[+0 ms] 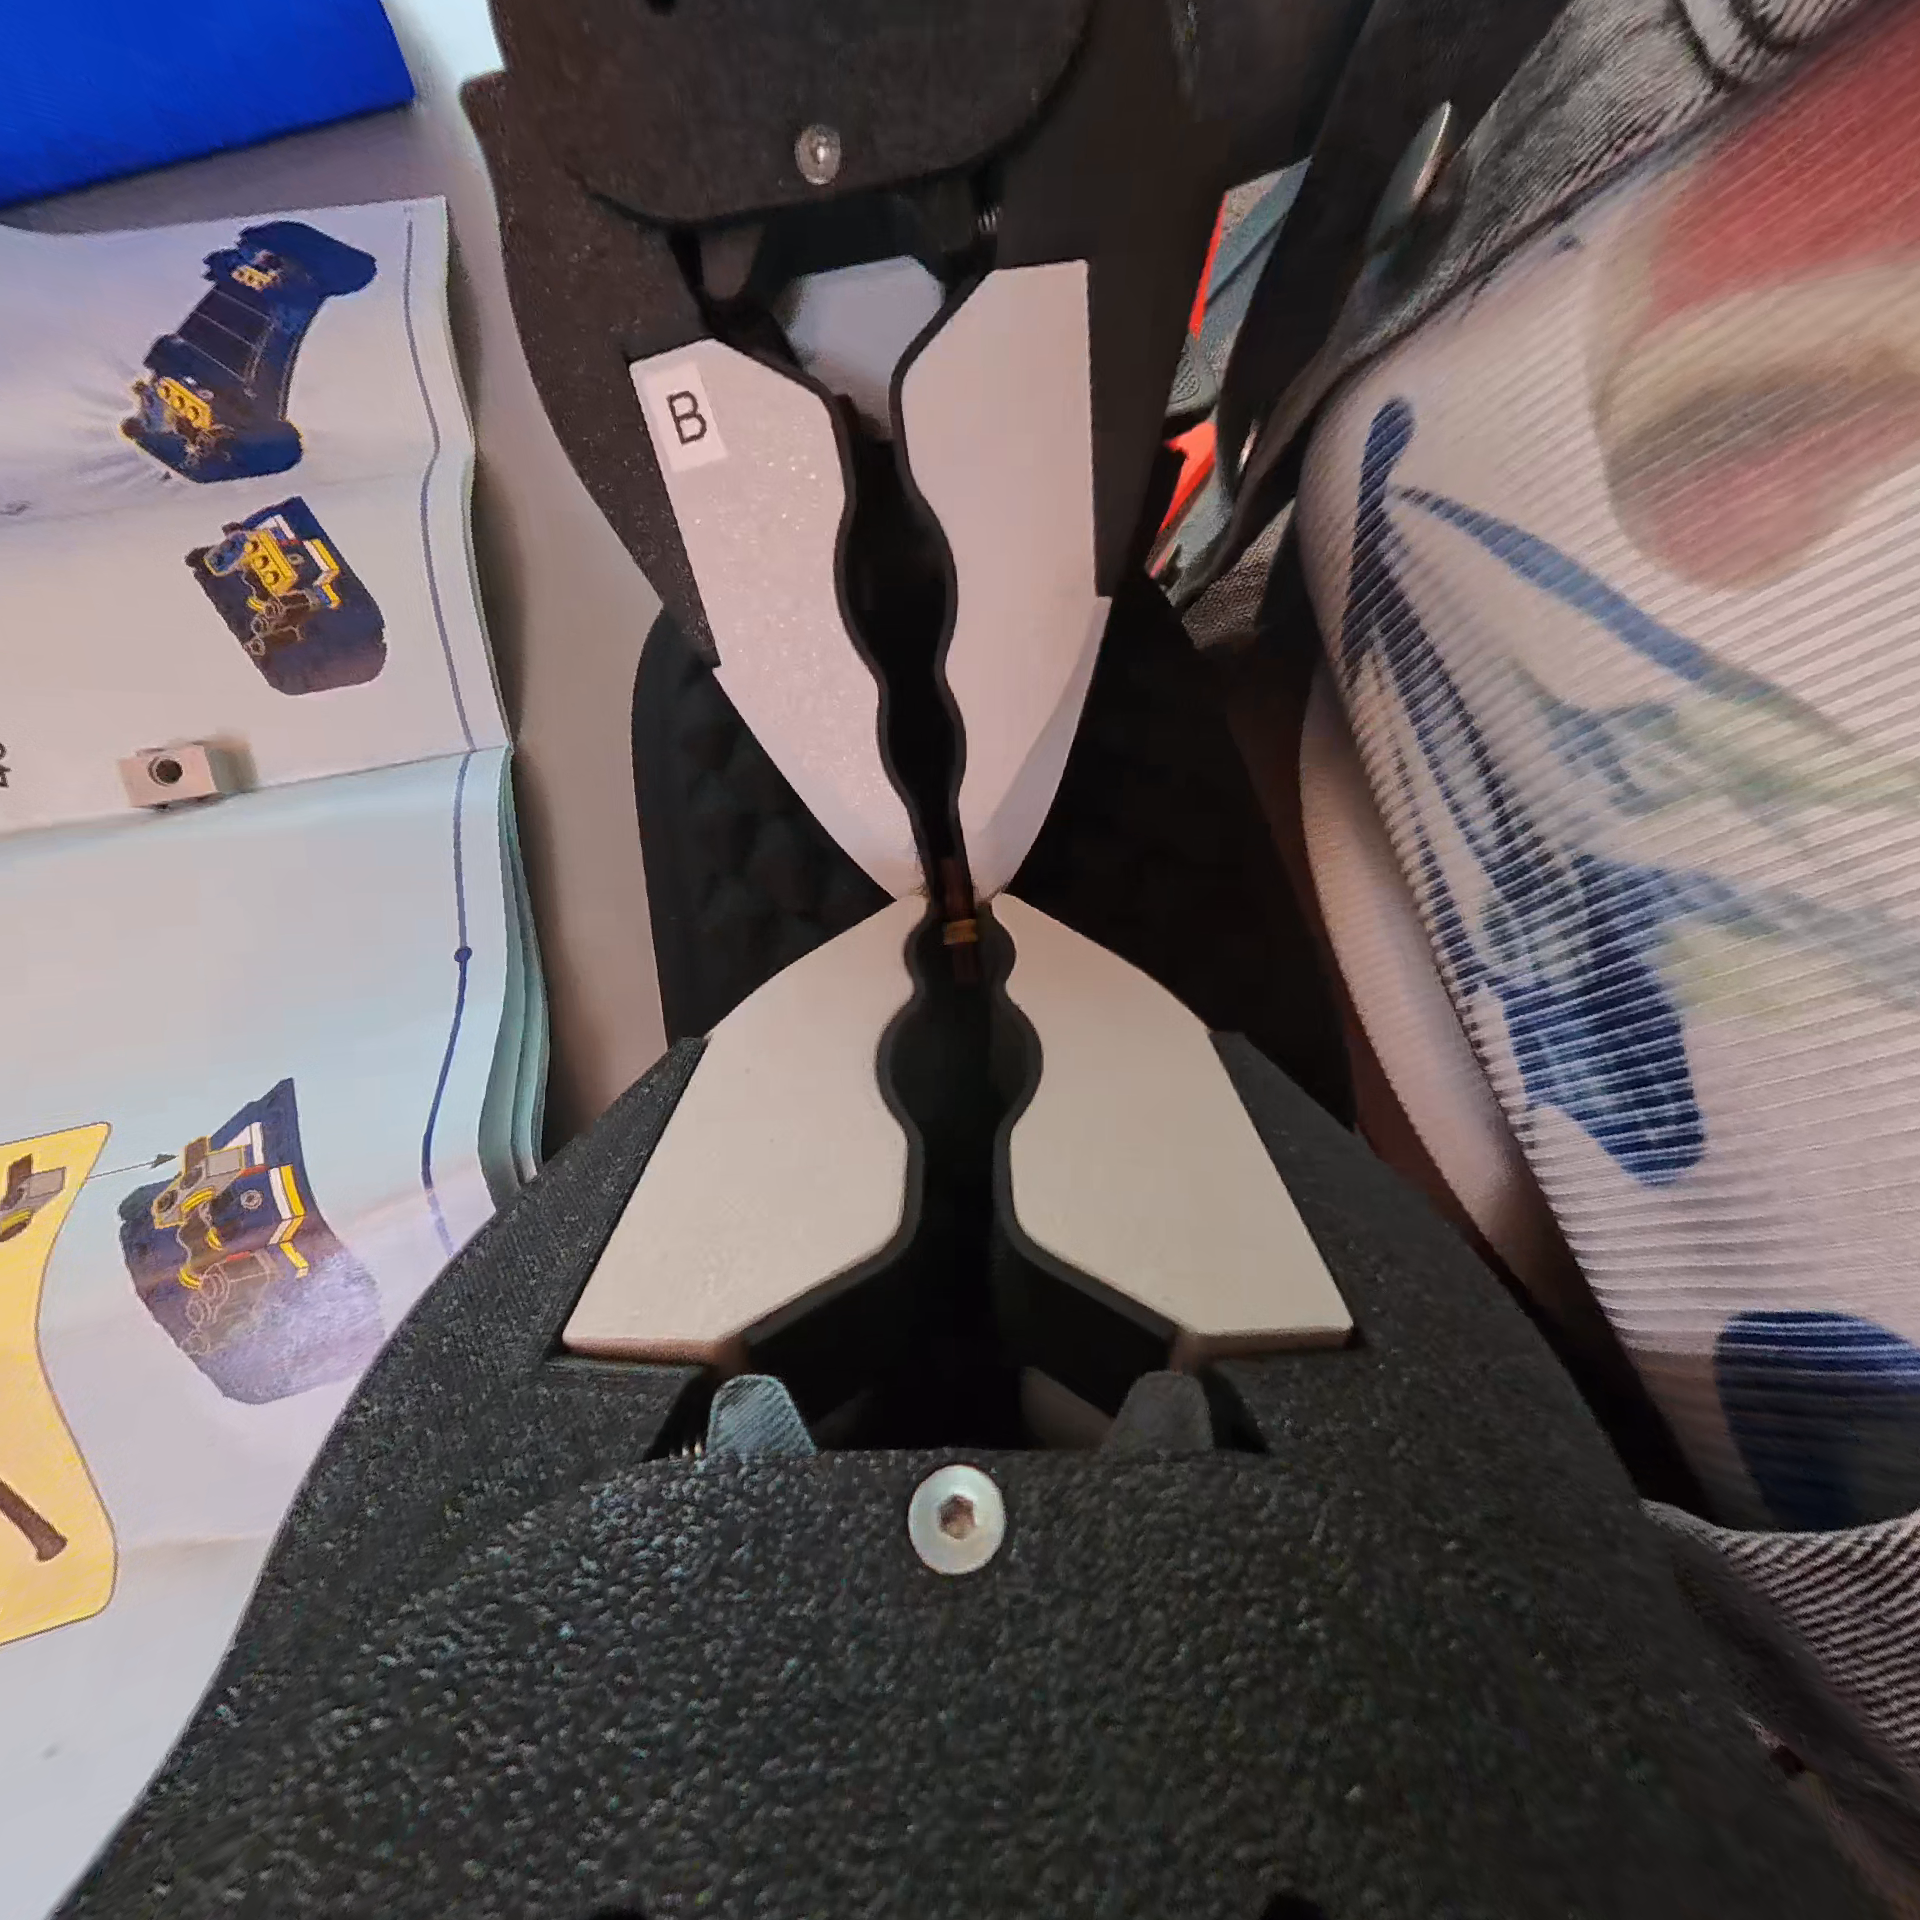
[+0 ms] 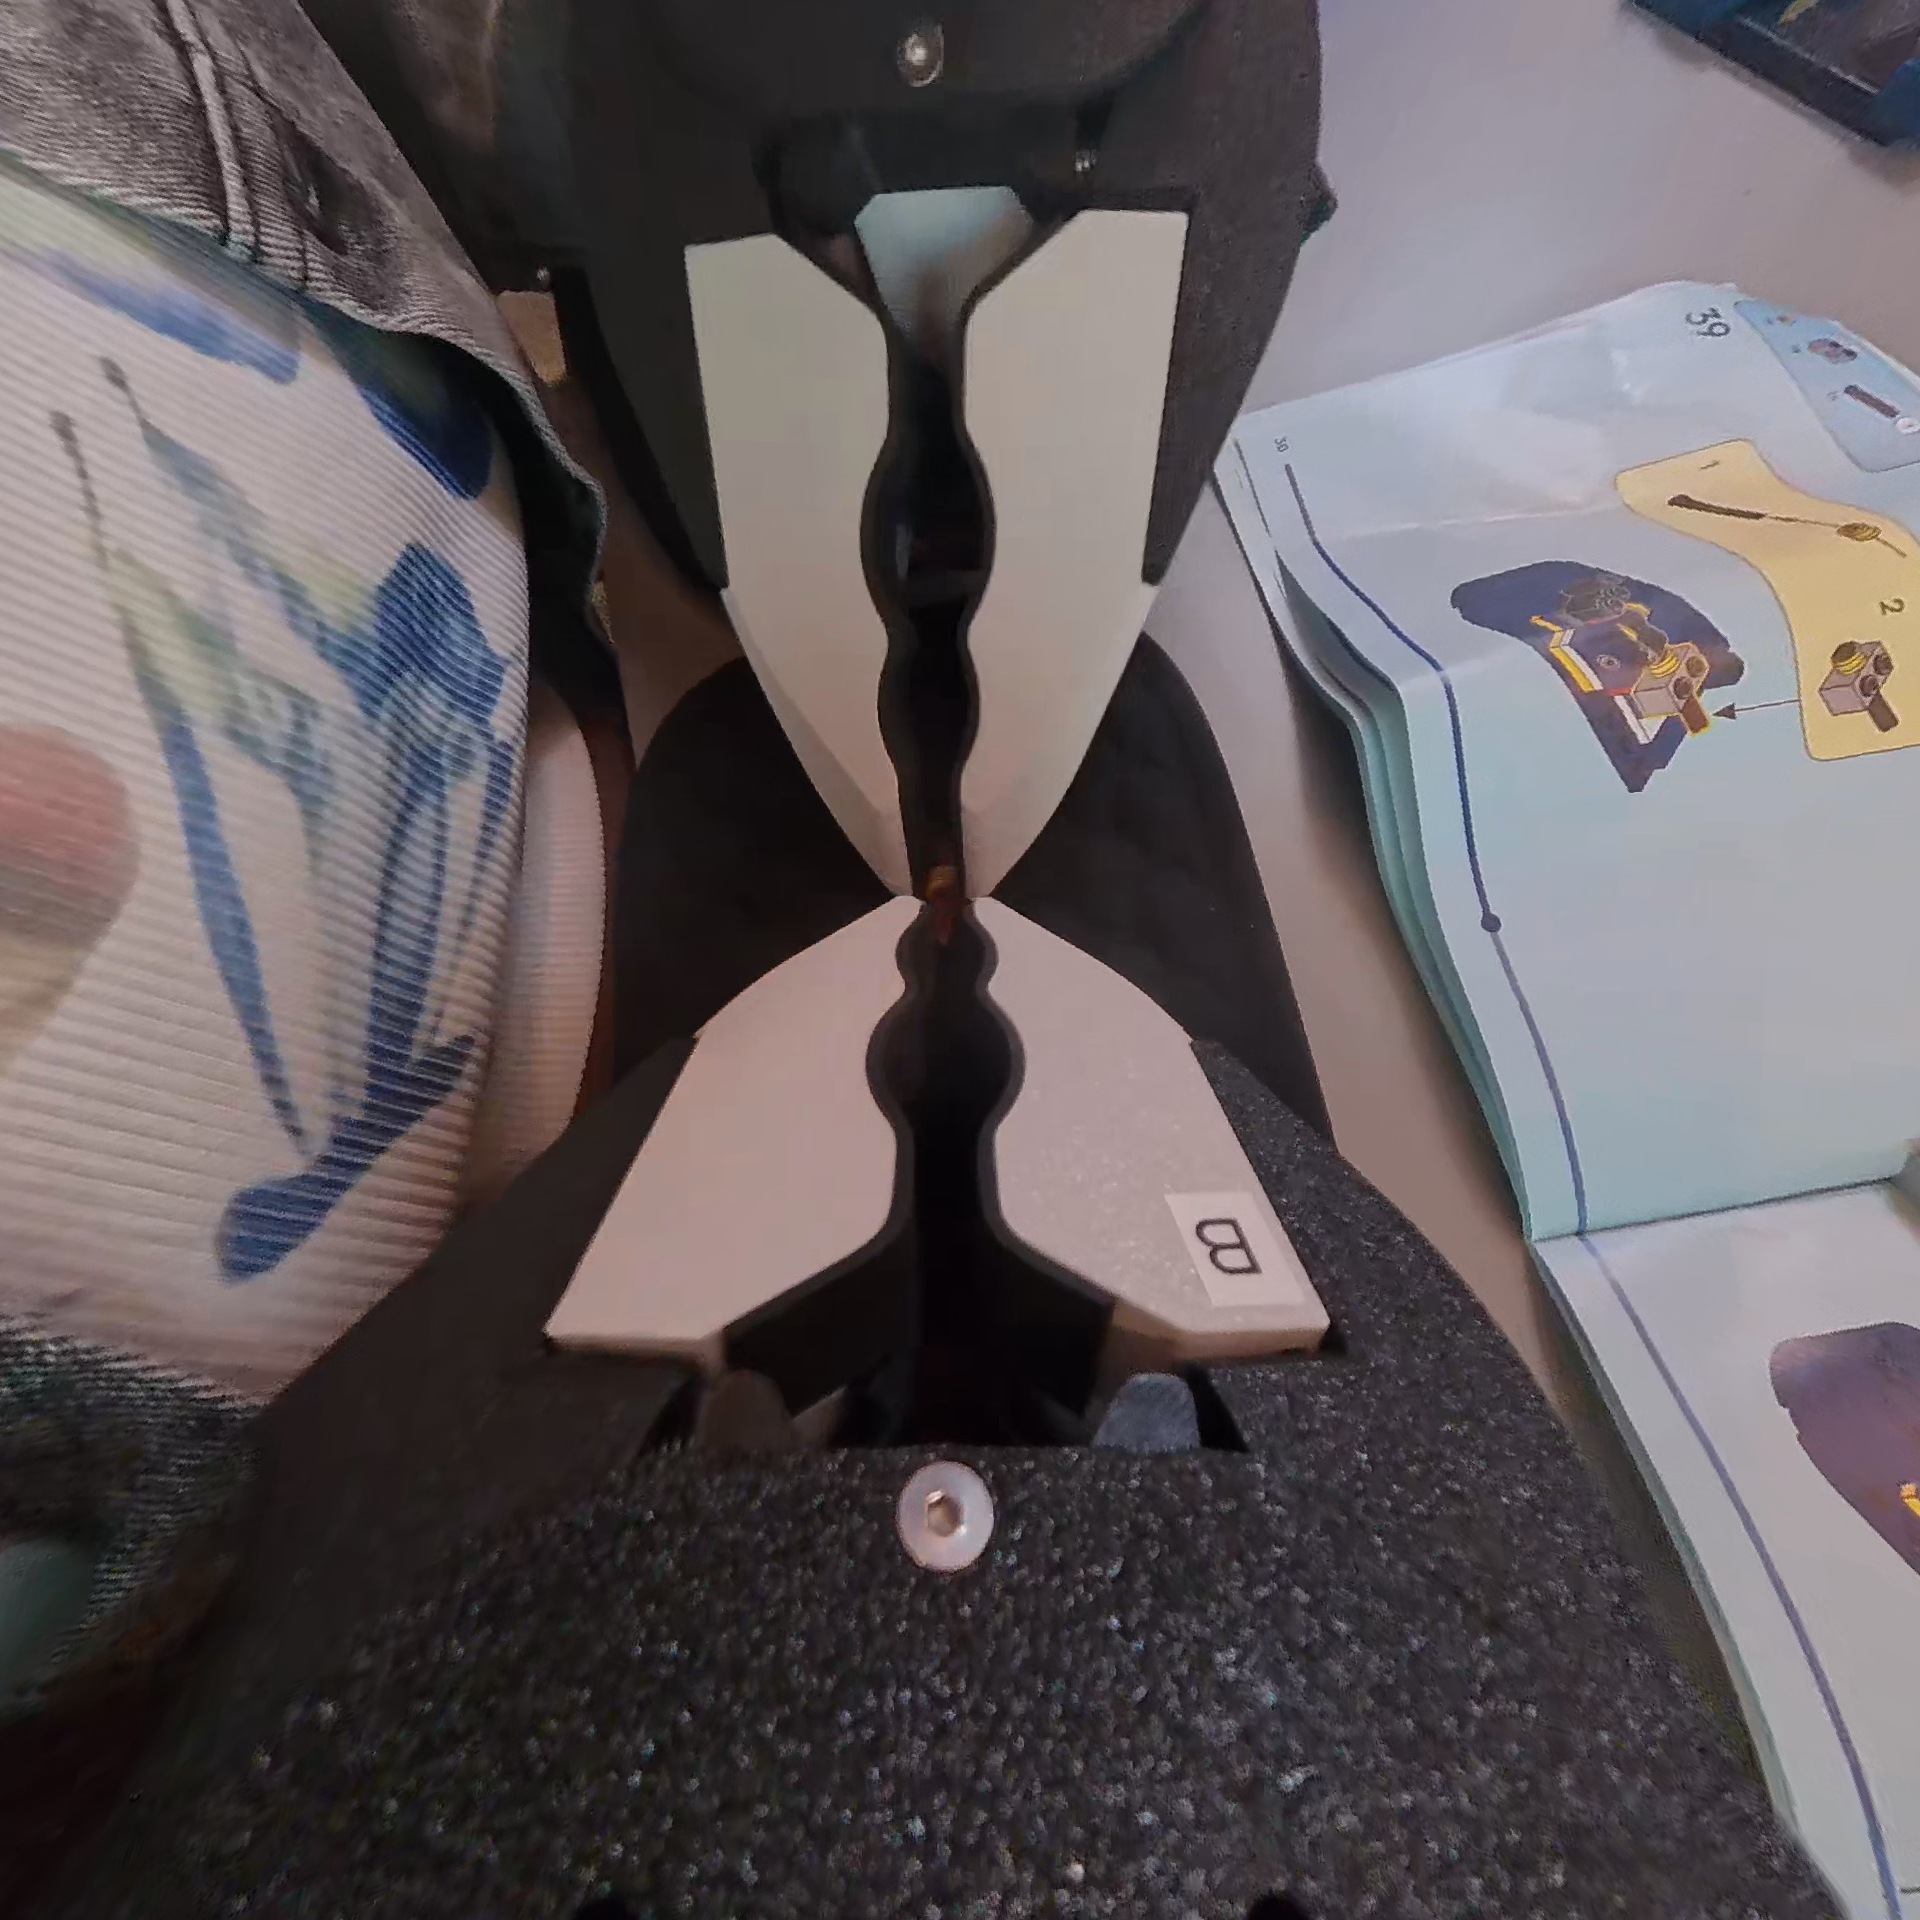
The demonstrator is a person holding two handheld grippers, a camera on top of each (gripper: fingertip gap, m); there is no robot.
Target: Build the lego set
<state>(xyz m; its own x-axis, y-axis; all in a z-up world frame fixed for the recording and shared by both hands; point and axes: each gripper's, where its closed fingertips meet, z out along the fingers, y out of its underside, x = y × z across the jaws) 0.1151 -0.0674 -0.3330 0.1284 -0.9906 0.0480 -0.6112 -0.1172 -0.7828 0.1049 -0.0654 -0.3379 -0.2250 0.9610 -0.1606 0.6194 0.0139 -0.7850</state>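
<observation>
Meeting tip to tip at the centre of both frames, the left gripper and right gripper each pinch one end of a thin brown rod with a gold ring (an open instruction booklet lies at the frame's left edge).

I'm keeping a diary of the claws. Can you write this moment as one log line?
left claw: pinching brown stick | right claw: pinching same stick, tip to tip | booklet: open on table

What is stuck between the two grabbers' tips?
A thin brown stick with a gold ring, tip to tip between left gripper and right gripper; both views show it.
</observation>
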